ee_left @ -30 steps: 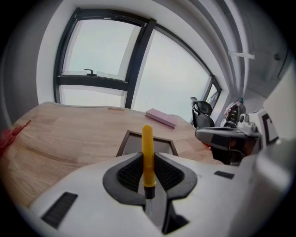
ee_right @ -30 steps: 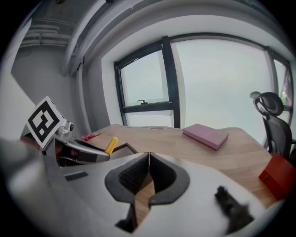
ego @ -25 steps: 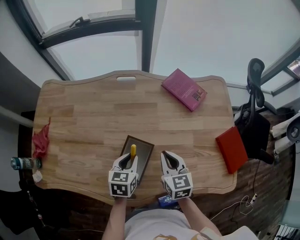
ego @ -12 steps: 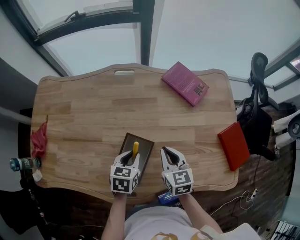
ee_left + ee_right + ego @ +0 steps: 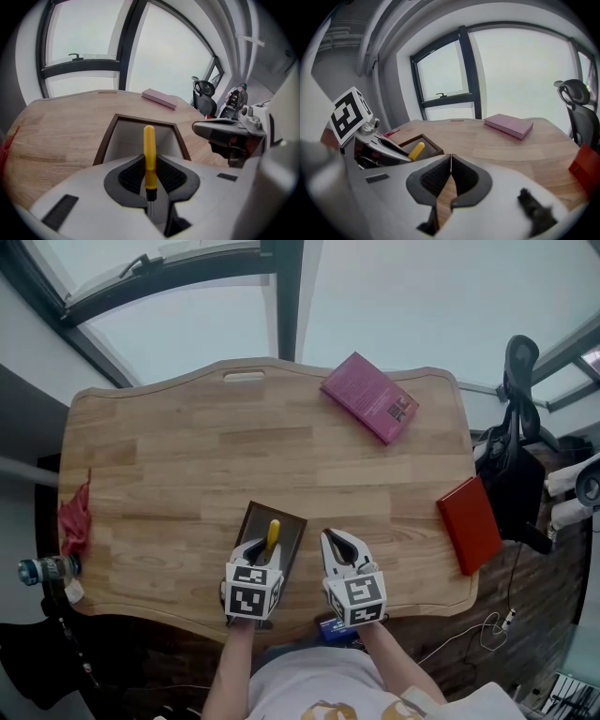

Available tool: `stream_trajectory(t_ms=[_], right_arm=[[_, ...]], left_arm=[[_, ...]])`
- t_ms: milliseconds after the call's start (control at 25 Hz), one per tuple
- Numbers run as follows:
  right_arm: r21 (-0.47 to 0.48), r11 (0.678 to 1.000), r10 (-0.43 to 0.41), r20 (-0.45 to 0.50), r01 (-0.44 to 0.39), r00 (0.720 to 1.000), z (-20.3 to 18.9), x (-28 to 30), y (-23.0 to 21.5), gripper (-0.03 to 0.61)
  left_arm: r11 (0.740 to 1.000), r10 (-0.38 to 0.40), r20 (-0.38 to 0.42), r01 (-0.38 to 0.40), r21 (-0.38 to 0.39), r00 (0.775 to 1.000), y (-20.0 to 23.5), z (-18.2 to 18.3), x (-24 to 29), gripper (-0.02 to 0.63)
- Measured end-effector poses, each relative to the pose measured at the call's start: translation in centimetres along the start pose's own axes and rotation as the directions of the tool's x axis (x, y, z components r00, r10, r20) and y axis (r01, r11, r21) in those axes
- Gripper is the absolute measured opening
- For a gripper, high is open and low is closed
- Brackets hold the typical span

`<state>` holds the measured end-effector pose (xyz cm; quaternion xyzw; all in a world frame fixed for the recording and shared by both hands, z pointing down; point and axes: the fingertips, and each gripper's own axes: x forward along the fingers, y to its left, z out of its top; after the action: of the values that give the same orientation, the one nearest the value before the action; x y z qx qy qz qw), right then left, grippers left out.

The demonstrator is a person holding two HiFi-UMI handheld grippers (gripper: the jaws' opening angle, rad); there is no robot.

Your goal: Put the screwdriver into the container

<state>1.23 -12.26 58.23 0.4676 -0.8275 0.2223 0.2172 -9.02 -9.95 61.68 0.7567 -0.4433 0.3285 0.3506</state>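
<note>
My left gripper (image 5: 262, 555) is shut on a screwdriver (image 5: 272, 534) with a yellow handle, held over the near end of a brown rectangular container (image 5: 284, 525). In the left gripper view the yellow handle (image 5: 149, 154) stands up between the jaws, its metal shaft running down behind them, with the container (image 5: 122, 136) just beyond. My right gripper (image 5: 338, 546) sits beside it on the right, shut with nothing in it. From the right gripper view the screwdriver handle (image 5: 416, 150) and container (image 5: 426, 144) show at the left, past the closed right gripper (image 5: 450, 158).
A pink book (image 5: 369, 397) lies at the table's far right. A red book (image 5: 469, 524) sits on the right edge. A red cloth (image 5: 73, 521) and a bottle (image 5: 45, 570) are at the left edge. An office chair (image 5: 514, 446) stands right of the wooden table (image 5: 187, 465).
Both grippers have stayed near the table's front edge; the left one with the screwdriver has edged slightly forward over the container. The head camera has shifted a little.
</note>
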Motion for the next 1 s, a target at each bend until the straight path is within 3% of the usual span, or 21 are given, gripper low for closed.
stream_trajectory(t_ms=[320,1000], right_arm=[[0.000,1.000,-0.008,-0.010,0.008,1.000,-0.3,0.6,-0.6,0.032],[0.011,1.000,0.002,-0.047,-0.002,0.999,-1.0,1.8,-1.8,0.032]], left_arm=[[1.000,-0.018,-0.111,0.019,0.005,0.994,-0.3,-1.2,1.1,0.078],[0.996,-0.080,-0.217,0.070,-0.055,0.973,-0.6,-2.3,3.4,0.078]])
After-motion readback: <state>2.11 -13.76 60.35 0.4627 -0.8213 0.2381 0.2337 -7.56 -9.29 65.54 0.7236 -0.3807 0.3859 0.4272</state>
